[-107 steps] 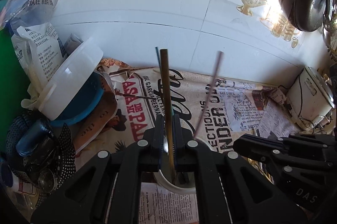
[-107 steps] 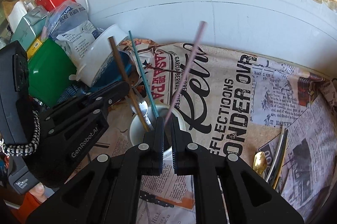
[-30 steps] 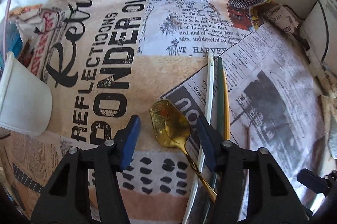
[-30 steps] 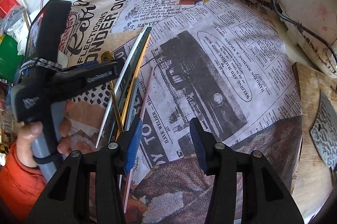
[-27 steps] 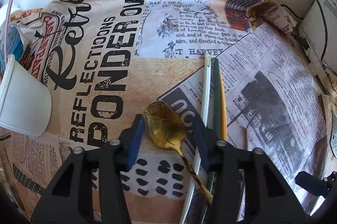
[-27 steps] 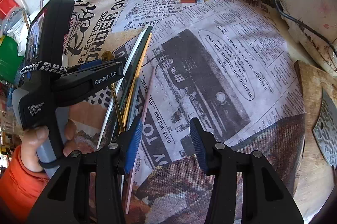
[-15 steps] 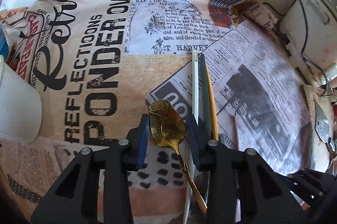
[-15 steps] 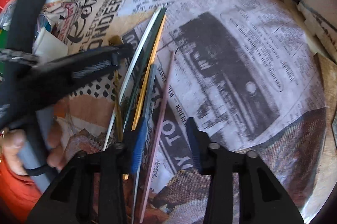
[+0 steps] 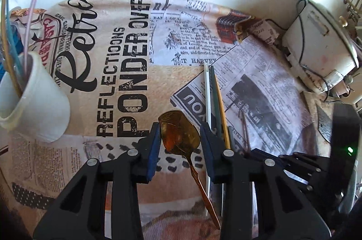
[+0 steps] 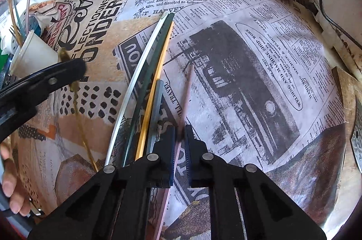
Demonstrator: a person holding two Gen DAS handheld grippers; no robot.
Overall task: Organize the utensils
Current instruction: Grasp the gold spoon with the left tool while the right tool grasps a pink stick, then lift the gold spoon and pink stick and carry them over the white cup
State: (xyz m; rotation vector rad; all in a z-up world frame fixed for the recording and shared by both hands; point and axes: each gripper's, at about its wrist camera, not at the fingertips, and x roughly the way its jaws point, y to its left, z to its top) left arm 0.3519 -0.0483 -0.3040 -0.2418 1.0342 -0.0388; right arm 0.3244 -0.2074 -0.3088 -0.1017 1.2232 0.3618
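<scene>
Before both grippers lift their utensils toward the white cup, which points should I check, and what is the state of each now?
1. Gold spoon bowl lies between the left gripper fingers: ok.
2. Left fingers pressing on the spoon: cannot tell; a gap shows at each side.
3. Pink chopstick sits between the right gripper fingers, nearly shut: ok.
4. Right grasp takes only the pink chopstick; the grey chopstick lies outside the fingers: ok.
5. White cup upright with free room: ok; it holds a few sticks.
6. Firmness of the right grip: cannot tell; the stick is blurred.
</scene>
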